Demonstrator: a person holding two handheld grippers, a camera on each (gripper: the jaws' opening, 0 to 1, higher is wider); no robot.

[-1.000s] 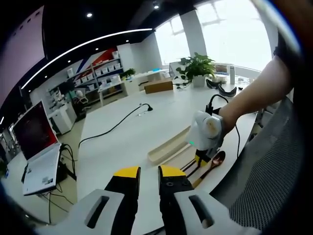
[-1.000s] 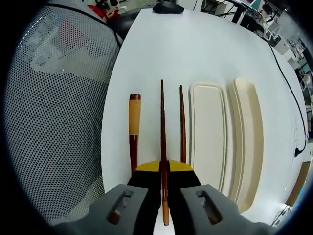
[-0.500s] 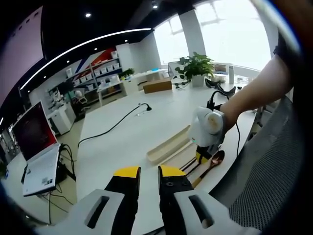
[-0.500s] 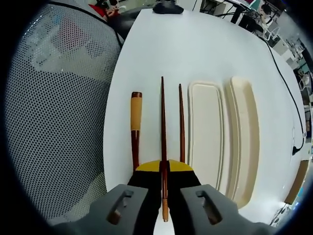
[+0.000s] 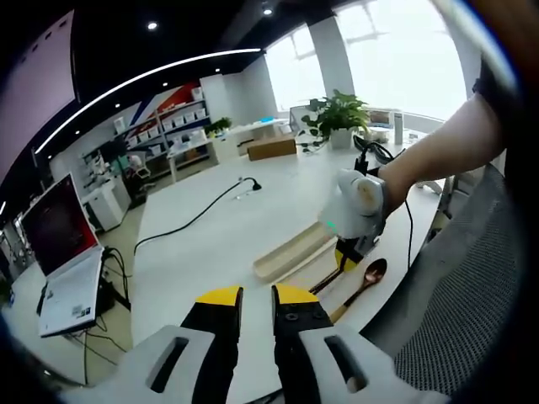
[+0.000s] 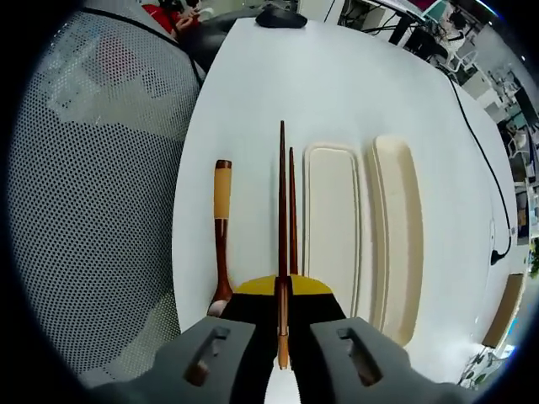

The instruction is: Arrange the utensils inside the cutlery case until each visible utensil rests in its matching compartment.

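The right gripper [image 6: 281, 290] has its yellow-tipped jaws pinched on a dark reddish-brown wooden chopstick [image 6: 282, 210], which points straight ahead above the white worktop [image 6: 337, 76]. A second matching chopstick [image 6: 292, 206] lies on the worktop just beside it, close to the cream-coloured oblong cutlery case [image 6: 333, 219], whose tray and lid sit side by side; I cannot tell whether the held stick touches the lying one. On the other side rests a wooden spoon with a pale handle wrap [image 6: 221, 219], parallel to the chopsticks and near the worktop's edge, beyond which spreads the grey mesh of a chair [image 6: 93, 185]. At the far end of the worktop sits a dark rounded object [image 6: 282, 17]. In the left gripper view, the left gripper [image 5: 255, 296] holds nothing, its jaws narrowly parted, hanging well apart from the case. A black cable [image 5: 198, 215] trails across the worktop, a potted green plant [image 5: 338, 114] stands far off, and a laptop with a red screen [image 5: 59, 236] sits to the side.
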